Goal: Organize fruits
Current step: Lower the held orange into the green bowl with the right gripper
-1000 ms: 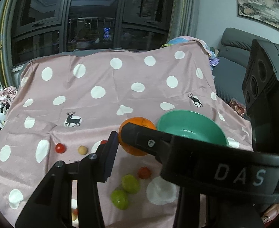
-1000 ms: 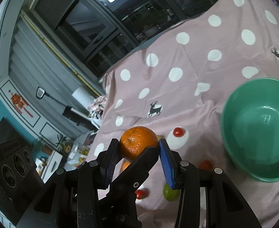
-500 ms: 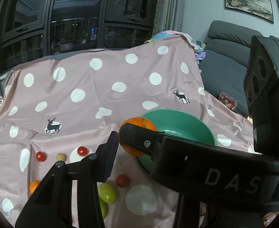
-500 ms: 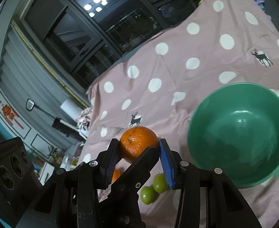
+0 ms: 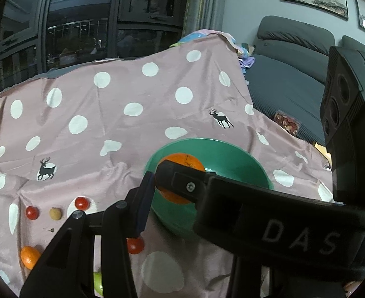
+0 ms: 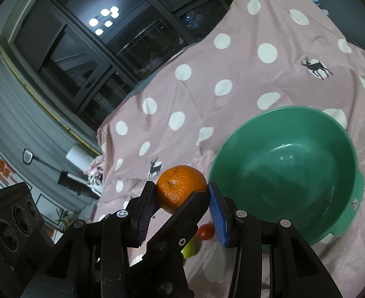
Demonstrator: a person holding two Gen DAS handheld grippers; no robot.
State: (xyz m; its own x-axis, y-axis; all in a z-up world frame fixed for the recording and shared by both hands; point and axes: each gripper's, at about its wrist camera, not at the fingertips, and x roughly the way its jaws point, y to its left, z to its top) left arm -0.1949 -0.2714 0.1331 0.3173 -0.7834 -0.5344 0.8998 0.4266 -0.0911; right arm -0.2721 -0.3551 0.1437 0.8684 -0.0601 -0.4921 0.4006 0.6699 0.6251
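A bowl (image 5: 232, 154) is set on a spotted cloth (image 5: 108, 124) at lower centre of the left wrist frame. Two cherry tomatoes (image 5: 82, 203) and a tangerine (image 5: 29, 256) are scattered at lower left; a sofa (image 5: 289, 74) is seen upper right.

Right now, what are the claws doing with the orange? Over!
Left claw and right claw both clamped on one orange. Orange held up near green bowl rim, not in yet. Bowl empty, nothing blocking.

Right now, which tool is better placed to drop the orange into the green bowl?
Right, probably: its tool clamps the orange between both pads, with the bowl open just beside it.
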